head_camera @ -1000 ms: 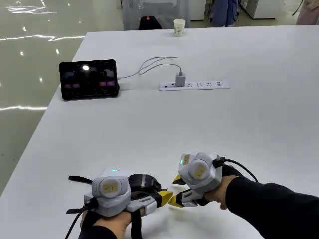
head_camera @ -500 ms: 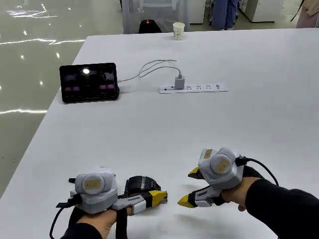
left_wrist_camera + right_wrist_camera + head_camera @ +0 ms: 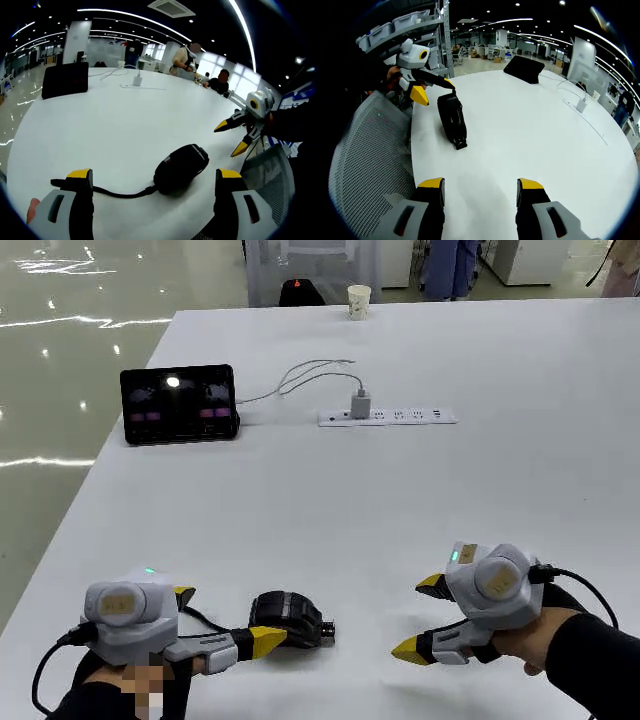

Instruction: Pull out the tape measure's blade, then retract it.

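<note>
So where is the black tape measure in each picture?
Head view: tape measure, low, left of centre.
Left gripper view: tape measure, just below centre.
Right gripper view: tape measure, left of centre.
Shared landmark: the tablet, standing farther back.

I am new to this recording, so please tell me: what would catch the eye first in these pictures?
A black tape measure lies on the white table, near its front edge. Two open yellow-tipped grippers flank it: the left gripper close beside it, the right gripper farther off. A dark tablet stands farther back.
</note>
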The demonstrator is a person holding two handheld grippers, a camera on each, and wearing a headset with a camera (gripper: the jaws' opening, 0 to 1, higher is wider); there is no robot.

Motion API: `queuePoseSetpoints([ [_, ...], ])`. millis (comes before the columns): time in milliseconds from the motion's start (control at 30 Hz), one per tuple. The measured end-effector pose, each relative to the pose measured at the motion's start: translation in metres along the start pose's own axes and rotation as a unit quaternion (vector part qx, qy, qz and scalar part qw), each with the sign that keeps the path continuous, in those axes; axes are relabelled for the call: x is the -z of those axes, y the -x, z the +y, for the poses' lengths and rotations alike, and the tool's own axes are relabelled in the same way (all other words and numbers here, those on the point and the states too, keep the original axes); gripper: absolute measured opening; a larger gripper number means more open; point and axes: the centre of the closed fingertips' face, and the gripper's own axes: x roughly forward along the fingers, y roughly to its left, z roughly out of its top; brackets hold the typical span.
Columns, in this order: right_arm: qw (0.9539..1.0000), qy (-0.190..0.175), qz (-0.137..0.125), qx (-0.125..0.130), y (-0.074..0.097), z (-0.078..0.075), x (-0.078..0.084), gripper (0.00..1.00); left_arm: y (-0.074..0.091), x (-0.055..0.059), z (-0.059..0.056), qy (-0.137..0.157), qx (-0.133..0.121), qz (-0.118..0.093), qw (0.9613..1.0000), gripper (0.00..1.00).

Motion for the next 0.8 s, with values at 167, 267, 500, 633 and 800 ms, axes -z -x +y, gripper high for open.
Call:
queuePoseSetpoints([
  [167, 0.9999, -0.012, -0.010, 0.004, 0.011, -0.003, 0.008, 0.60, 0.009, 0.003, 0.015, -0.020, -0.015, 0.009, 0.9997, 0.99],
  [267, 0.9997, -0.016, -0.016, 0.012, 0.018, -0.008, 0.013, 0.61, 0.015, 0.006, 0.022, -0.016, -0.016, 0.014, 0.9997, 0.99],
  [500, 0.9991, -0.031, -0.018, 0.022, 0.036, -0.012, 0.034, 0.68, 0.031, 0.014, 0.026, 0.005, 0.010, 0.028, 0.9996, 0.99],
  [633, 0.9980, -0.050, -0.022, 0.032, 0.045, -0.017, 0.046, 0.73, 0.038, 0.016, 0.038, -0.024, -0.006, 0.042, 0.9988, 0.99],
  [800, 0.9966, -0.066, -0.026, 0.042, 0.058, -0.023, 0.058, 0.80, 0.045, 0.015, 0.039, -0.059, -0.005, 0.049, 0.9971, 0.99],
])
